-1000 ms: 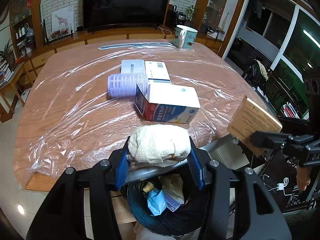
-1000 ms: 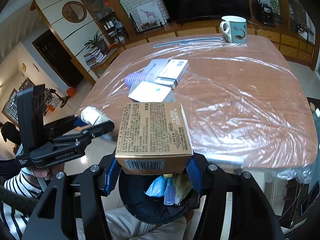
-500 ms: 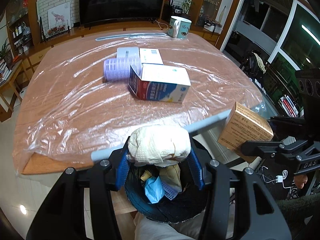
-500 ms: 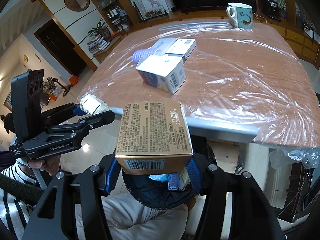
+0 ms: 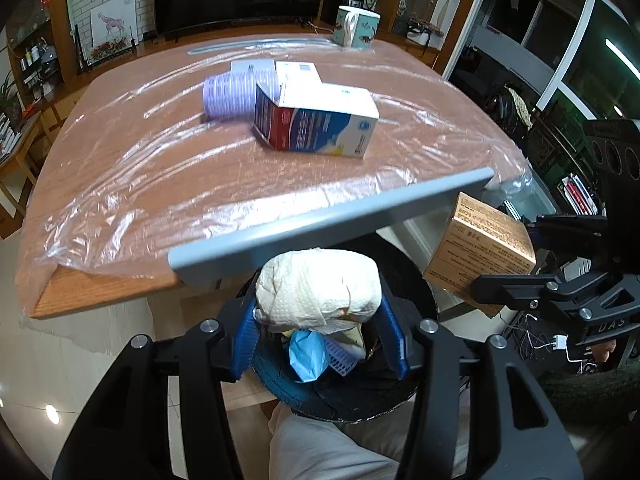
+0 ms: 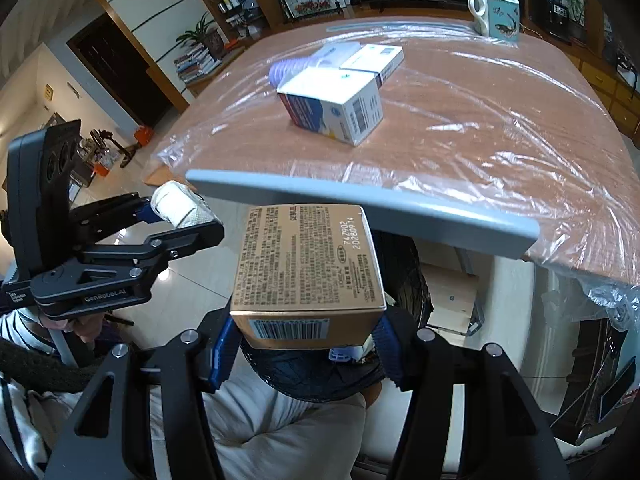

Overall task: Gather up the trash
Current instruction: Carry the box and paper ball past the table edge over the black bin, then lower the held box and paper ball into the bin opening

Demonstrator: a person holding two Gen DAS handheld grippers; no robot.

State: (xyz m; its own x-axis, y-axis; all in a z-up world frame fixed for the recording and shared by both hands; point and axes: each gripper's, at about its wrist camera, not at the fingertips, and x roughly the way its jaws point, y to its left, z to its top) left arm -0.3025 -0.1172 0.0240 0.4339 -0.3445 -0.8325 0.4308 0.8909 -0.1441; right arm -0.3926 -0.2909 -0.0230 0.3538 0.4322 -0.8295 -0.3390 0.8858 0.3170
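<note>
The wad of white paper towel (image 5: 318, 286) sits pinched between the blue pads of the left gripper (image 5: 320, 320), directly above the black trash bin (image 5: 340, 396), which already holds a blue scrap and other litter. At about 3 o'clock from it in the left wrist view, the gold carton (image 5: 480, 254) is clamped in the right gripper (image 6: 306, 340), whose fingers press on its two sides; from the right wrist view that carton also hangs over the bin's dark rim (image 6: 316, 380). The step in hand looks like the drop, and it would go best if each pair of fingers opened only once its load is centred over the bin mouth, the wad first since it is soft and may cling to a pad, the carton kept level so a corner does not catch the rim or the grey edge strip (image 5: 332, 220) of the surface just above. More trash waits at 12 o'clock on the plastic-covered surface (image 5: 120, 168): a blue and white box (image 5: 320, 120), a lilac ribbed cup (image 5: 228, 94) lying on its side, and flat white boxes (image 5: 296, 72) behind. Only the left wrist view shows the bin's contents; the right wrist view alone shows the carton's barcode end and printed top, and the barcode on the blue and white box.
</note>
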